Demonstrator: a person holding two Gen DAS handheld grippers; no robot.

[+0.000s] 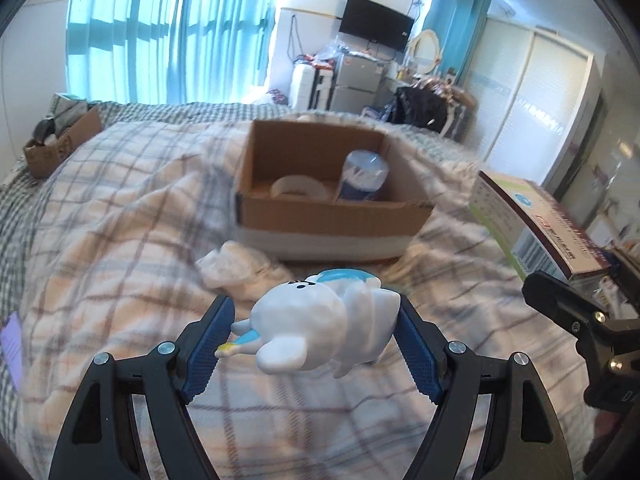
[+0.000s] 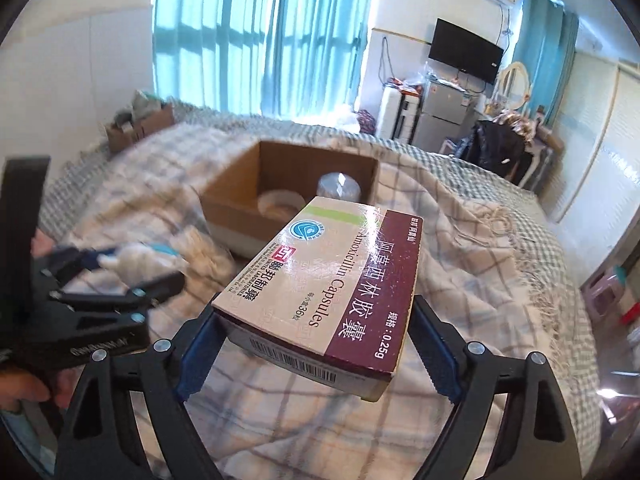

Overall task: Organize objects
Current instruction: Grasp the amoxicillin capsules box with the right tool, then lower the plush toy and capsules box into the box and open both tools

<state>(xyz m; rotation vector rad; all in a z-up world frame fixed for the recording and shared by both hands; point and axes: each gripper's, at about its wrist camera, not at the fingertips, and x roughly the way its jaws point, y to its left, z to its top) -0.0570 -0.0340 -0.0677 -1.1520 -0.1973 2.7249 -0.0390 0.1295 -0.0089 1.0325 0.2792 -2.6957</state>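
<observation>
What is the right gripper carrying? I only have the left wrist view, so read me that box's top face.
Observer: The medicine box reads "Amoxicillin Capsules", 0.25g, on a beige and maroon face.
Operator: Confirm the grip.
Observer: The right gripper has its jaws shut on the box's two long sides, printed face up.
Operator: Check my side from there.
Observer: A bare hand holds the left gripper, with the white toy between its jaws.
</observation>
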